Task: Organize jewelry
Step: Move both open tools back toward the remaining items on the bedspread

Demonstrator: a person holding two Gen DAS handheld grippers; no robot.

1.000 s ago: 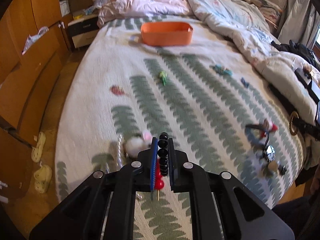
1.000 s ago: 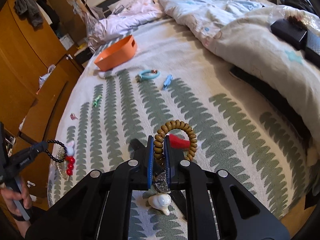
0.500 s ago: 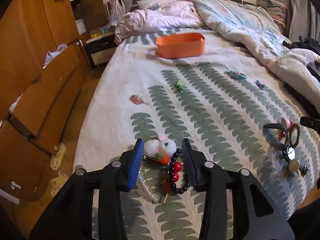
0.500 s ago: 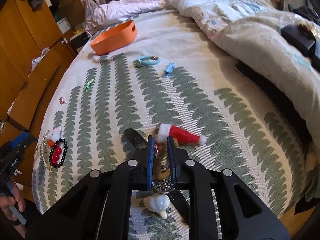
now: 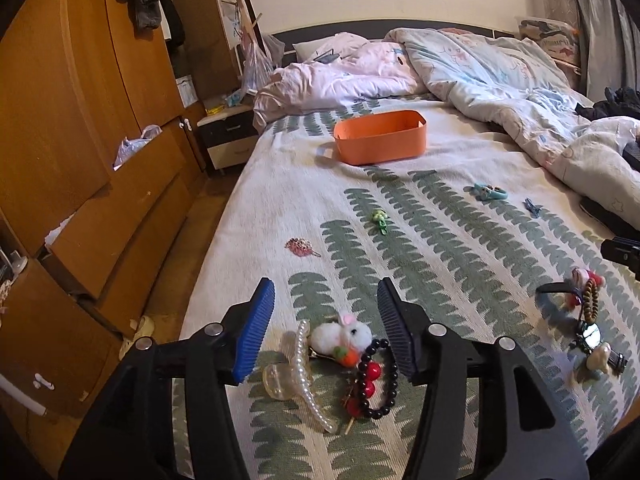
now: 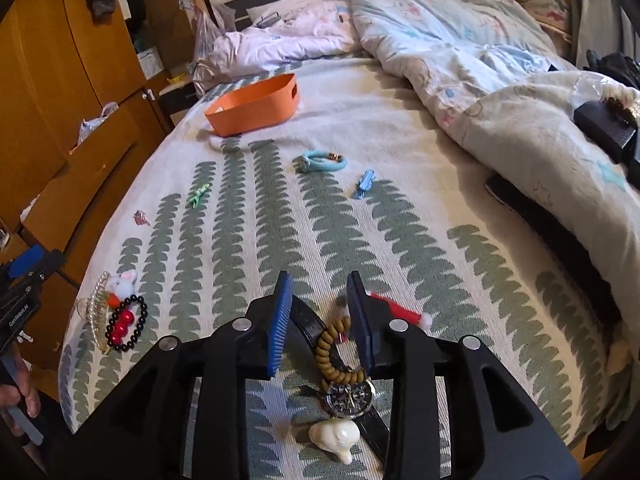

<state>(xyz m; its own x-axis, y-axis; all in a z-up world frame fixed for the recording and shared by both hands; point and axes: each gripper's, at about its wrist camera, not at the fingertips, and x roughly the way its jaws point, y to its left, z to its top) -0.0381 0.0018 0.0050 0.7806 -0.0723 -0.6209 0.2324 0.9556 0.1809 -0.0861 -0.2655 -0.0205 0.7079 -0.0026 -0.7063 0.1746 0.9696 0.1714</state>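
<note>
left gripper (image 5: 326, 326) has just been opening, jaws wide over black bead bracelet (image 5: 378, 380) lying on bedspread (image 5: 440, 240). right gripper (image 6: 320, 312) has just been opening, partly parted around brown bead bracelet (image 6: 334, 354), pads clear. risk: beads snag blue pads on withdrawal, scattering piles. orange bin (image 5: 380, 136) sits well apart.

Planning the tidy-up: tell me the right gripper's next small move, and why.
Probably lift the right gripper clear, then head for the light blue bracelet. Its jaws have just been opening, the brown bead bracelet lies loose between them, and the bracelet lies alone.
</note>
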